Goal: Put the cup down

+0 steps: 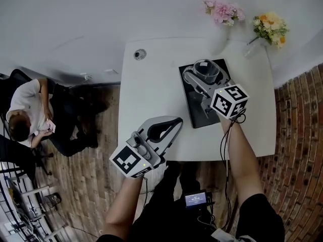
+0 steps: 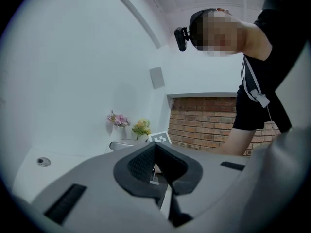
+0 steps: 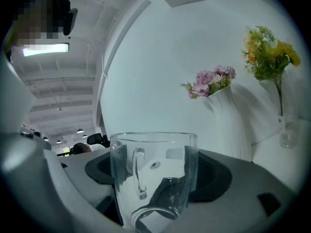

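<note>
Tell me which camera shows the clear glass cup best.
The right gripper view: the clear glass cup stands large, rim and handle plain, gripped by the right tongs. The head view shows the cup small from above; the left gripper view doesn't show it clearly.

cup (image 1: 207, 67) 1 | left gripper (image 1: 176, 122), right gripper (image 1: 204, 77): 2 | pink flowers (image 1: 224, 11), yellow flowers (image 1: 271, 28): 2 bunches | black mat (image 1: 199, 117) 1

Clear handled glass cup (image 3: 153, 178), upright, perhaps just above black mat (image 1: 197, 117).

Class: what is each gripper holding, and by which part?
Right gripper clamps the glass cup by its opposite side walls, not the handle. Left gripper is shut, holding nothing.
</note>
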Demonstrator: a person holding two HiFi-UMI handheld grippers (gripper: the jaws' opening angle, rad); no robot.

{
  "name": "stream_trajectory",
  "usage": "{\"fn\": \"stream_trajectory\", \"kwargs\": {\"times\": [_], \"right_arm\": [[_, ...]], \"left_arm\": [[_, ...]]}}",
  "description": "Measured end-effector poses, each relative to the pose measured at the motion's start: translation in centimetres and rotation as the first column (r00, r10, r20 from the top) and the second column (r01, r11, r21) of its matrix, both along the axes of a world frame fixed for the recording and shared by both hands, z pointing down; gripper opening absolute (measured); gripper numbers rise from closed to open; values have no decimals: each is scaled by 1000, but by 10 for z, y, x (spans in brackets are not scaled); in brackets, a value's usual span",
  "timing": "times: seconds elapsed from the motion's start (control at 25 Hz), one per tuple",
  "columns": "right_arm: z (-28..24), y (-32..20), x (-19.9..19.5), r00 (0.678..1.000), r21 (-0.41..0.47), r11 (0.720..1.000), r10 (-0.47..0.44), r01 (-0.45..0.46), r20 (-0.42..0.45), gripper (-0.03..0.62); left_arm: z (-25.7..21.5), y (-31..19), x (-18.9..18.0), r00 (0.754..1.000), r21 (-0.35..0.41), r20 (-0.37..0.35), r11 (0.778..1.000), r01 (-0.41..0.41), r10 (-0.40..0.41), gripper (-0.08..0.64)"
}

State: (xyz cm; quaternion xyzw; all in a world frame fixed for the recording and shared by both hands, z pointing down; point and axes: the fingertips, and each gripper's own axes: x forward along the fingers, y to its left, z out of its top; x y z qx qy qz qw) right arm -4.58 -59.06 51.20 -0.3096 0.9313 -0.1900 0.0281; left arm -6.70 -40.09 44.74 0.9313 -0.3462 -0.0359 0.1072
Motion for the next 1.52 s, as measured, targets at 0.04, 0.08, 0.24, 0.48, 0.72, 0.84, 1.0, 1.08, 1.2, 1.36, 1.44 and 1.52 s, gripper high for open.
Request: {"fn": "stream_trajectory", "kwargs": {"times": [0.04,0.08,0.24,0.48,0.72,0.84,1.0,1.08,1.2,1.36,1.44,1.52], "right_arm": [[2,-3,-3,1000,0,1000,0,0,-3,420],[4,-6,-5,1000,-1,1000,-1,1,-8,420],[14,-14,-15,1000,-10,1000,-3,2,-27,420],[24,-27,-23,997,3,1000,23,-23,-73,420],[31,-36,-25,988,45,997,62,-56,-142,420],[36,-38,-28,978,82,995,73,-57,-197,420],[36,-38,-33,970,126,990,85,-58,-228,420],[36,-35,-36,965,157,986,88,-49,-249,420],[37,-30,-35,958,194,980,90,-37,-273,420],[41,-24,-28,946,221,975,102,-34,-307,420],[43,-22,-25,942,223,974,108,-37,-319,420],[44,-22,-25,939,226,973,113,-39,-324,420]], "left_arm": [[1,-1,-2,1000,-2,0,1000,3,-3,8],[3,-1,-3,1000,-4,0,1000,6,-6,8],[6,-4,-11,1000,-5,1,1000,17,-17,8],[10,-10,-21,999,-6,3,999,32,-32,8],[14,-9,-23,999,-8,1,999,36,-36,8],[14,-9,-27,999,-10,1,999,42,-42,8],[15,-9,-32,999,-11,-3,999,48,-48,8],[16,-8,-33,999,-12,-2,999,50,-50,8],[15,-7,-36,999,-8,2,999,53,-53,8],[14,-6,-38,998,-5,4,998,55,-55,8],[14,-5,-38,999,-5,1,999,54,-54,8],[14,-5,-37,999,-5,-2,999,52,-52,8]]}}
